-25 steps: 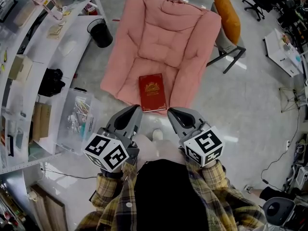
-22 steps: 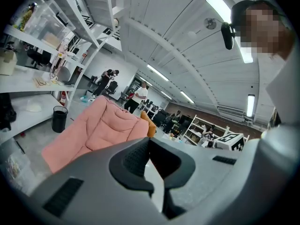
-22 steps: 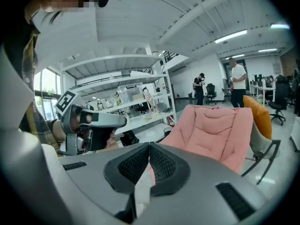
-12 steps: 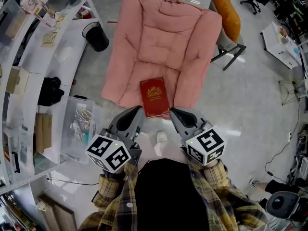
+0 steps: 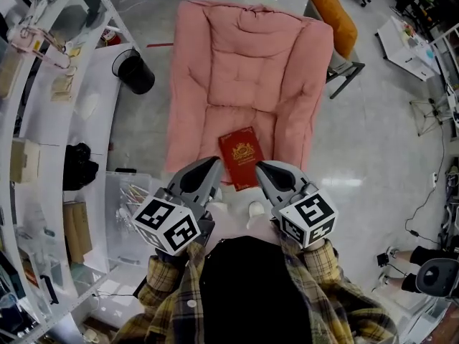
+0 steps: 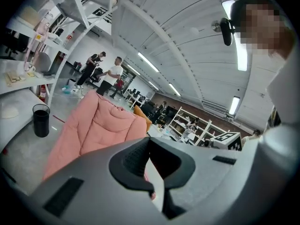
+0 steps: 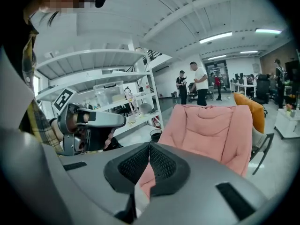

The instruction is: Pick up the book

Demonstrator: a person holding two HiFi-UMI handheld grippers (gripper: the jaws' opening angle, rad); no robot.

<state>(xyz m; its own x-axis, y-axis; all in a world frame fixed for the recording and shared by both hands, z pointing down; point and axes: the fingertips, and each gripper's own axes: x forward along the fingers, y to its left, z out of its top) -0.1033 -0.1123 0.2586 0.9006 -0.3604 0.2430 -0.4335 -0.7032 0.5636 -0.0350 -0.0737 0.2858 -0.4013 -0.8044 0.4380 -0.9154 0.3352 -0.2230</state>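
Left gripper point(image 5: 210, 165): my jaws are together, with nothing between them.
Right gripper point(image 5: 262, 168): jaws likewise pressed together, empty.
Book point(image 5: 242, 158): red, lying flat and slightly askew at the front edge of the pink chair point(image 5: 247, 70) seat. In the head view it lies between my two tips, and neither touches it.
Risk 1: closed jaws cannot take the cover. If I come in without spreading them, I judge they will only shove the book.
Risk 2: a shove towards me could tip it over the front edge onto the floor point(image 5: 373, 156). The soft padding may also sink under pressure and bury the lower cover.
Edges: padded arms flank the book on both sides, narrowing any sideways approach.
Open room: bare floor on my right; a shelf point(image 5: 43, 120) and a bin point(image 5: 133, 72) crowd my left.
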